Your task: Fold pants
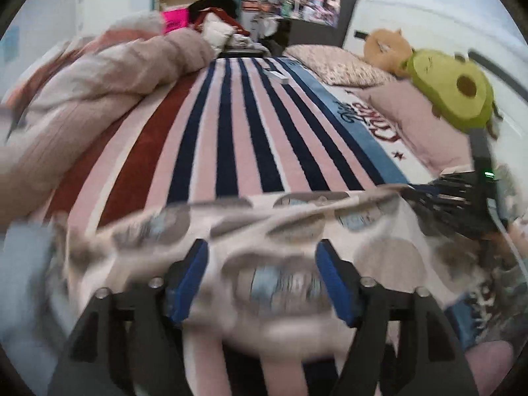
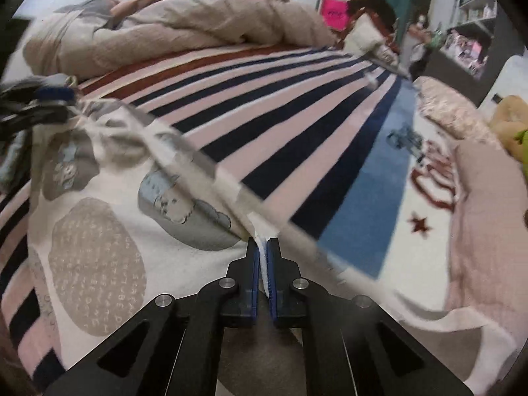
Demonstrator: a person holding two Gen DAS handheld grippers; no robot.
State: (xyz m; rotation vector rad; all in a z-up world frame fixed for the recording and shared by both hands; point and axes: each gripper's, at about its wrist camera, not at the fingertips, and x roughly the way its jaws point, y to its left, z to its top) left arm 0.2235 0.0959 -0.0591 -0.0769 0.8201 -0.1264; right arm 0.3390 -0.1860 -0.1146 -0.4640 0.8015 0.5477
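The right claw (image 2: 263,257) is pinched tight on the white edge of the pants (image 2: 109,204). The left claw (image 1: 262,280) is wide apart, with blurry pants cloth between its fingers. The pants lie over the striped bed (image 2: 280,105).

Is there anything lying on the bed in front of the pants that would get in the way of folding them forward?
Nothing visible on the striped blanket just ahead of the pants. The rumpled duvet lies along its left edge, the pillows and plush toys along its right.
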